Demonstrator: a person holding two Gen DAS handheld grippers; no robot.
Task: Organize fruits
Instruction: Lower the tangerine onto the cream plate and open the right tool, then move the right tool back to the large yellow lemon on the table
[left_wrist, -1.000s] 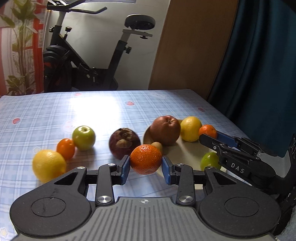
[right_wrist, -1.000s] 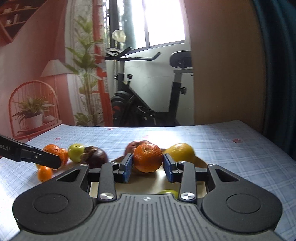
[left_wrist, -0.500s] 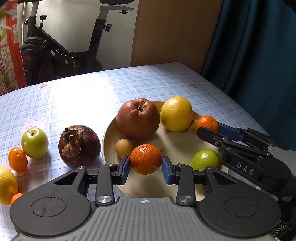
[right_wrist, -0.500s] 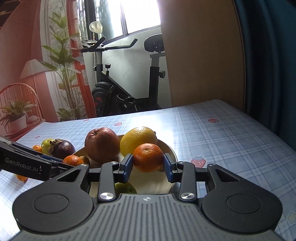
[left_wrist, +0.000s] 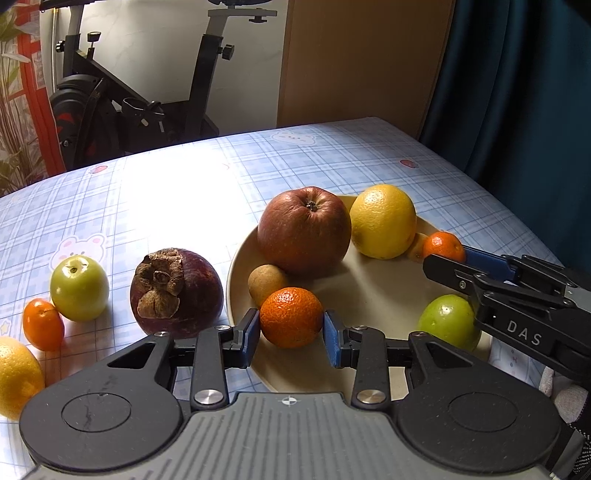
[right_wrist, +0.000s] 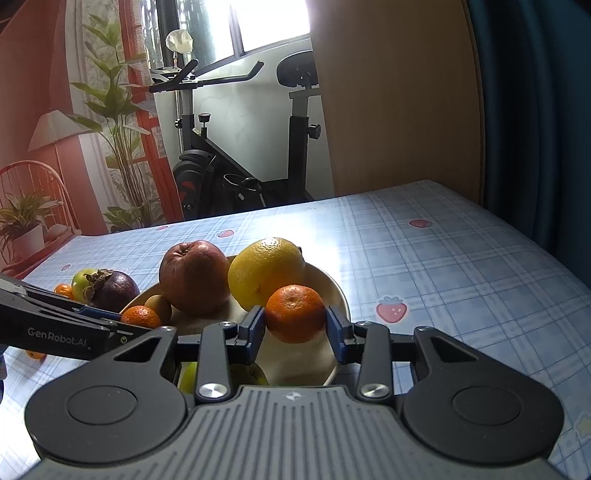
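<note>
Counted around the plate (left_wrist: 240, 266): six fruits on it, namely one red apple (left_wrist: 303, 229), one yellow citrus (left_wrist: 383, 220), one small brown fruit (left_wrist: 266, 279), one green fruit (left_wrist: 448, 321) and two mandarins. Off the plate, on the checked surface (left_wrist: 155, 192) to its left, lie one mangosteen (left_wrist: 176, 292), one green apple (left_wrist: 78, 283), one small orange fruit (left_wrist: 42, 324) and one yellow fruit (left_wrist: 16, 374) cut off by the frame edge.

In the right wrist view the green fruit is mostly hidden under the tool body, and another tiny orange fruit (right_wrist: 35, 355) peeks from beneath the left tool; what it is cannot be made out.

The left tongs (left_wrist: 291, 334) are closed on the near mandarin (left_wrist: 291, 316) at the plate's near-left rim, blue pads against both sides. The right tongs (right_wrist: 295, 325) grip the far mandarin (right_wrist: 295, 313) at the plate's right side, just in front of the yellow citrus. Whether either mandarin rests on the plate cannot be told.
</note>
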